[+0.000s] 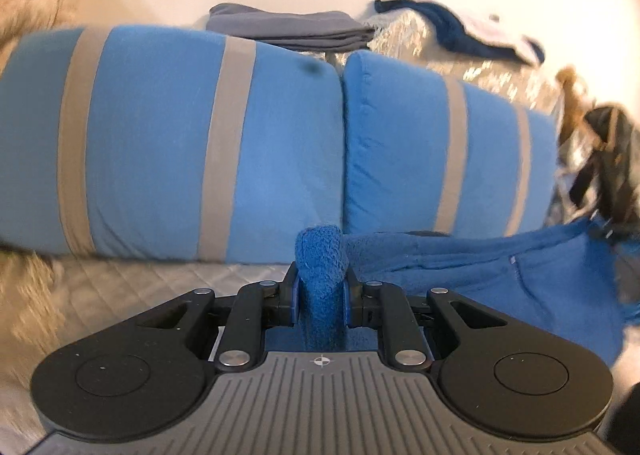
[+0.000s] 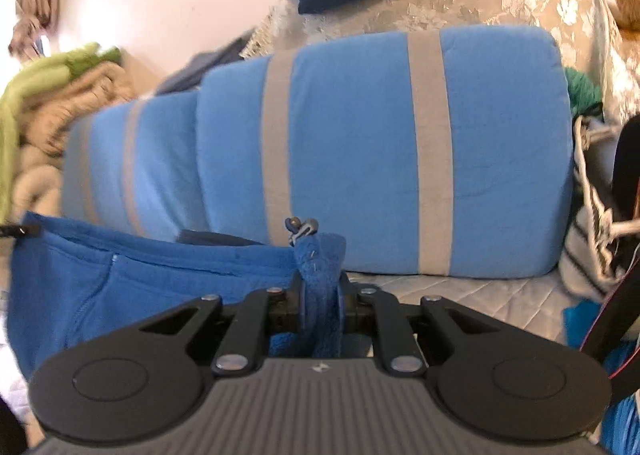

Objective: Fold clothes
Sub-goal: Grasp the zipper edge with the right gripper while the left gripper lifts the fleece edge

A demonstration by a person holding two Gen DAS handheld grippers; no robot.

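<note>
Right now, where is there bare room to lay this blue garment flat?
Quilted bedcover lies bare in front of the striped blue pillows, between both grippers. Crowded: beige blankets at the left end, striped bag at the right.

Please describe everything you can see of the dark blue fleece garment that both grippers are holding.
The blue fleece garment is a deep royal blue piece with a fuzzy, towel-like pile and a stitched seam. The left gripper and the right gripper are each shut on a bunched corner, so the cloth hangs stretched between them, above the quilted bed cover and in front of the striped light-blue cushions. A small grey zipper pull shows at the right corner.
</note>
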